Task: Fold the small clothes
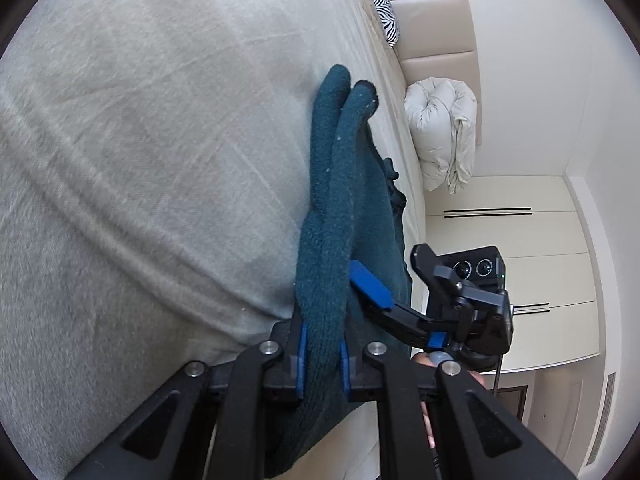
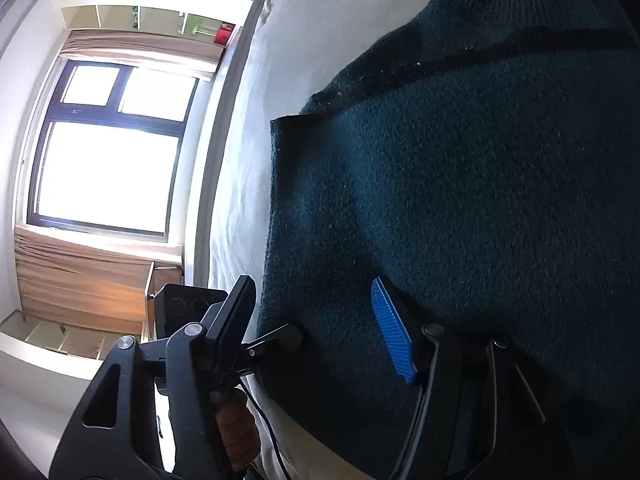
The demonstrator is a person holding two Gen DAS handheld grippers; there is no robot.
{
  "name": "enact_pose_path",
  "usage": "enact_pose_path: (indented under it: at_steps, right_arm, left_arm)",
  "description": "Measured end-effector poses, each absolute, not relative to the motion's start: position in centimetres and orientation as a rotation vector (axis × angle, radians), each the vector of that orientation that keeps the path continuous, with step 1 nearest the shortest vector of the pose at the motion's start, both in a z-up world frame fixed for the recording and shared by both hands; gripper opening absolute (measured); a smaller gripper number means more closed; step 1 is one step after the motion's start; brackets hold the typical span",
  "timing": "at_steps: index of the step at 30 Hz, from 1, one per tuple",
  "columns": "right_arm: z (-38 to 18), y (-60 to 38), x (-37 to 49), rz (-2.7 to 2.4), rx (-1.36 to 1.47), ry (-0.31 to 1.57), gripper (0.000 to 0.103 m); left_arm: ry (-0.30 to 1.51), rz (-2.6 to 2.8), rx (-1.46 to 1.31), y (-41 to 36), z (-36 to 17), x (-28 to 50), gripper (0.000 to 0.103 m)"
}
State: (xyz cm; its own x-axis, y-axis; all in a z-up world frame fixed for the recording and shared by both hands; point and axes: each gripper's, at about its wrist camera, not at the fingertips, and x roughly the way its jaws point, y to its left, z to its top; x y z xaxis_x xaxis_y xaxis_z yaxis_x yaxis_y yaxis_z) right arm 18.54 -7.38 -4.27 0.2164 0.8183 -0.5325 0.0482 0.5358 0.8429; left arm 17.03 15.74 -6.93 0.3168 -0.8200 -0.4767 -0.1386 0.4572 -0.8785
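Observation:
A dark teal knit garment (image 1: 340,184) lies along the edge of the bed, with a long rolled fold running away from me. In the left wrist view my left gripper (image 1: 323,346) is shut on the near end of that fold, its blue pads pressing both sides. My right gripper (image 1: 394,272) hovers open just to the right, over the same garment. In the right wrist view the garment (image 2: 460,200) fills the right half, and my right gripper (image 2: 312,292) stands wide open across its left edge, with the pads not pressing. One of the left gripper's fingers (image 2: 280,338) pinches that edge.
The pale bed sheet (image 1: 140,160) spreads to the left. A zebra-print pillow (image 1: 380,0), a padded headboard (image 1: 432,24) and a rolled white duvet (image 1: 440,128) lie beyond the garment. Cream wardrobe doors (image 1: 520,240) and a bright window (image 2: 108,160) border the room.

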Motion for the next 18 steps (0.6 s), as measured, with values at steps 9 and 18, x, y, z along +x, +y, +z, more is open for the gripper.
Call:
enact_pose_path:
  at_steps: [9, 18]
  right_arm:
    - [-4.0, -8.8, 17.6, 0.675, 0.929, 1.17, 0.059]
    - [-2.4, -19.4, 16.2, 0.619, 1.094, 1.043, 0.072]
  left_arm:
    - [1.153, -0.577, -0.996, 14.6, -3.9, 17.0, 0.013]
    - [1.113, -0.681, -0.844, 6.4, 2.6, 17.8, 0.013]
